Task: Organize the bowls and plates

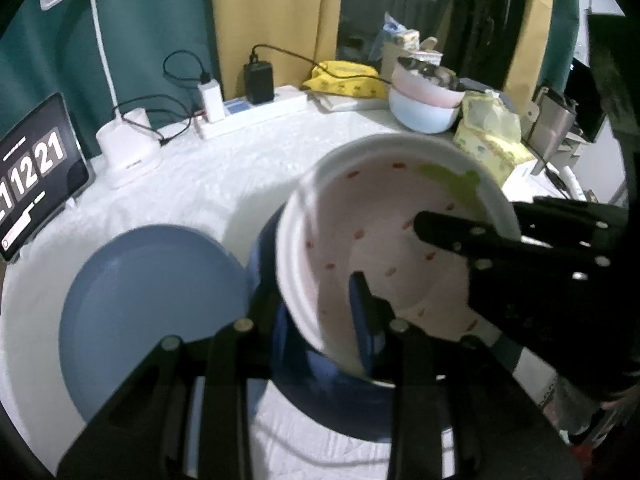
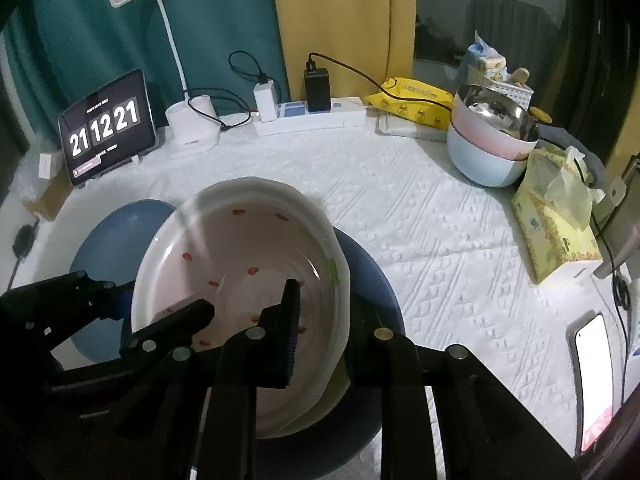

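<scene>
A white deep dish (image 1: 380,240) (image 2: 240,248) with red specks and a green patch on its rim hangs tilted over a dark blue plate (image 1: 320,400) (image 2: 372,276). My left gripper (image 1: 316,304) (image 2: 160,304) is shut on the dish's near left rim, one finger inside and one outside. At the opposite rim my right gripper (image 1: 480,216) (image 2: 326,304) is shut on it the same way. A lighter blue plate (image 1: 152,300) (image 2: 116,240) lies flat on the white cloth to the left, partly under the dark one.
Stacked bowls (image 1: 424,112) (image 2: 480,160), pink on pale blue, stand at the back right beside a tissue pack (image 1: 492,144) (image 2: 556,224). A tablet clock (image 1: 36,168) (image 2: 106,124), lamp base (image 1: 128,148) (image 2: 192,128) and power strip (image 1: 256,116) (image 2: 312,120) line the back. A phone (image 2: 592,380) lies at the right edge.
</scene>
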A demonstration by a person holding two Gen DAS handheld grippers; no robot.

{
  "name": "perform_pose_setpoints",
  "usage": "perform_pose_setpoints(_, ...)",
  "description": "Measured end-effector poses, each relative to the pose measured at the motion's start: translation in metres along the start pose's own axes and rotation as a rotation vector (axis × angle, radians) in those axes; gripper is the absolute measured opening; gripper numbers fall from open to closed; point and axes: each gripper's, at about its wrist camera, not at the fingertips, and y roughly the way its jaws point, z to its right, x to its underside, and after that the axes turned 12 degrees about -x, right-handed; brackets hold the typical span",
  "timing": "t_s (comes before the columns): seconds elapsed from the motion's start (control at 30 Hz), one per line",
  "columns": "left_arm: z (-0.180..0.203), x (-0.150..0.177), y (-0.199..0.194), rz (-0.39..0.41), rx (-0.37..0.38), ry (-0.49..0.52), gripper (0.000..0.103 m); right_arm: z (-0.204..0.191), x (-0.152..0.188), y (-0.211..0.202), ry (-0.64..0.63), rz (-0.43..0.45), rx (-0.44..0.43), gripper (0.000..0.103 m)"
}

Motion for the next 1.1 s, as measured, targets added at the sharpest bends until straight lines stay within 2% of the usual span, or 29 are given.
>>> perform_pose_setpoints(0.1,0.001,0.002,-0.003,0.013,-0.001,0.01,0.031,-0.001,0.001,-0.001,-0.007,0.008,0.011,0.021)
perform_pose_setpoints(0.27,0.004,0.001,-0.01,0.035,-0.013,0.024,0.031,0.002,0.003,-0.007,-0.017,0.029,0.025,0.028)
perform_pose_setpoints(0.53,0.0,-0.002,-0.018,0.044,-0.013,0.009,0.031,0.0,0.004,-0.02,-0.042,0.07,0.02,0.028)
perform_pose_setpoints(0.83,-0.018,-0.001,-0.031,0.079,-0.024,-0.062,0.032,0.023,0.007,-0.04,-0.01,0.129,0.01,0.028)
perform_pose_setpoints(0.9,-0.025,0.002,-0.028,0.071,-0.038,-0.09,0.034,0.031,0.009,-0.044,0.001,0.143,0.013,0.028)
perform_pose_setpoints(1.0,-0.033,0.007,-0.019,0.042,-0.049,-0.132,0.045,0.046,0.013,-0.047,0.032,0.153,0.002,0.028)
perform_pose_setpoints(1.1,-0.038,0.013,-0.013,0.025,-0.025,-0.172,0.049,0.058,0.015,-0.047,0.059,0.157,-0.003,0.028)
